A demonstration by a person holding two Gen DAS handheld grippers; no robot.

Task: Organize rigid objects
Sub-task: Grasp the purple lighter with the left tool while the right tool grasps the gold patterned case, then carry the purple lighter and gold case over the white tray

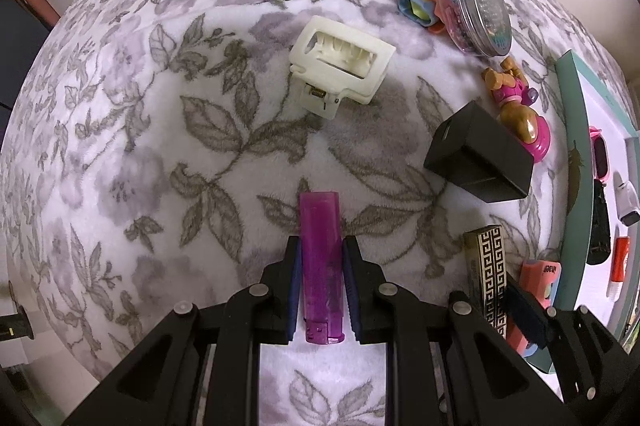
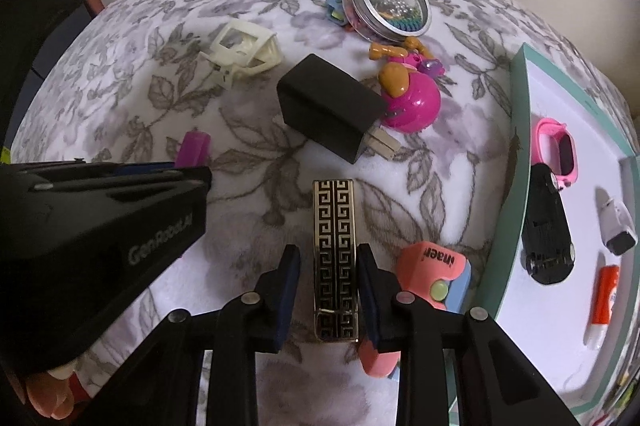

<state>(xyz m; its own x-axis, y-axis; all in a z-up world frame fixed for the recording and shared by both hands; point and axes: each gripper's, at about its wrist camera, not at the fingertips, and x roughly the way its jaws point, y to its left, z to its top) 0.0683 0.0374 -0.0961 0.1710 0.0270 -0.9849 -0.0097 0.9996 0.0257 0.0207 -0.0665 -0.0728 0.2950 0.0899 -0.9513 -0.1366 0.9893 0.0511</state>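
Note:
My left gripper [image 1: 321,246] is shut on a purple lighter [image 1: 321,258] lying on the floral blanket; its tip also shows in the right wrist view [image 2: 194,147]. My right gripper [image 2: 328,256] straddles a gold-and-black patterned lighter [image 2: 335,254]; the right pad touches it and a small gap shows on the left. That lighter also shows in the left wrist view [image 1: 488,266]. The teal-rimmed white tray [image 2: 520,129] at the right holds pink sunglasses [image 2: 558,153], a black toy car [image 2: 546,226] and small tubes.
On the blanket lie a cream plastic clip [image 1: 342,65], a black charger [image 2: 330,107], a pink-and-gold toy figure [image 2: 408,89], a round clear tin of beads [image 2: 386,1], a blue-and-orange toy [image 1: 418,3] and a coral toy [image 2: 430,266] next to the tray.

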